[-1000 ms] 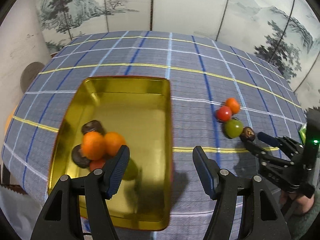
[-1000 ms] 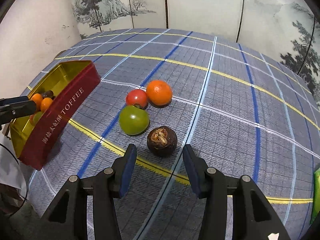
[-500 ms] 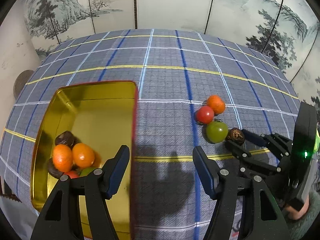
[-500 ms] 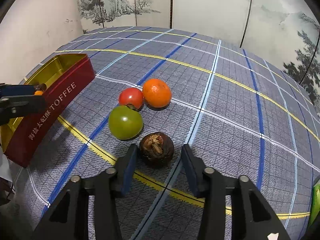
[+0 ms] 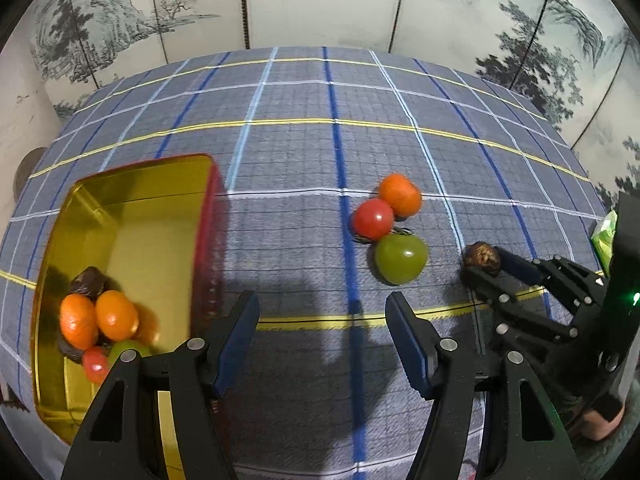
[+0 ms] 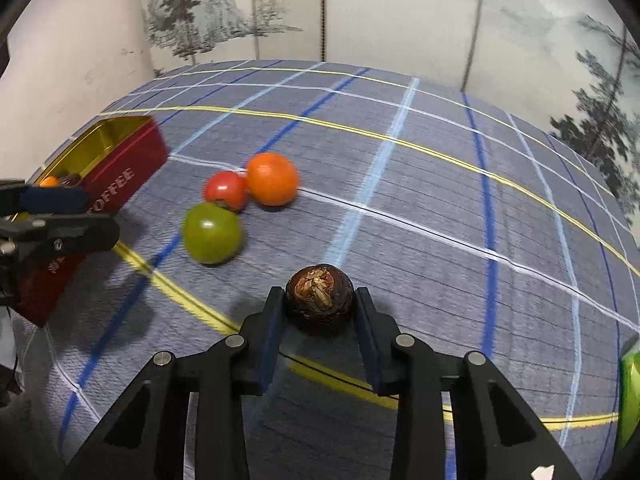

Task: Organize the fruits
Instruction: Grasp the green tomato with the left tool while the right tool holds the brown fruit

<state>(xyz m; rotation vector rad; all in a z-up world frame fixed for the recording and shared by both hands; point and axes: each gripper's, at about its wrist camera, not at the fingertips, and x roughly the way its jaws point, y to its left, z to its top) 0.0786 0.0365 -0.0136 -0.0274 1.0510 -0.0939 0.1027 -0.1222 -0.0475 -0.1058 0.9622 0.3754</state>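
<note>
My right gripper (image 6: 320,300) is shut on a dark brown round fruit (image 6: 320,300), its pads pressing both sides; from the left wrist view the same fruit (image 5: 482,258) sits at that gripper's tips (image 5: 486,268). Left of it on the checked cloth lie a green tomato (image 6: 212,233), a red tomato (image 6: 226,190) and an orange (image 6: 273,178), touching one another. My left gripper (image 5: 322,336) hangs open over bare cloth, nothing between its fingers, just right of the gold tin (image 5: 120,184). The tin holds two oranges (image 5: 98,320), dark fruits, a red and a green one.
The tin's red outer wall (image 6: 120,168) reads TOFFEE. A green packet (image 5: 604,236) lies at the cloth's right edge. Painted folding screens (image 5: 320,4) stand behind the table. A hand (image 5: 600,420) holds the right gripper at the lower right.
My right gripper closed on the brown fruit and drew it away from the green tomato. My left gripper moved right, off the tin and over the cloth.
</note>
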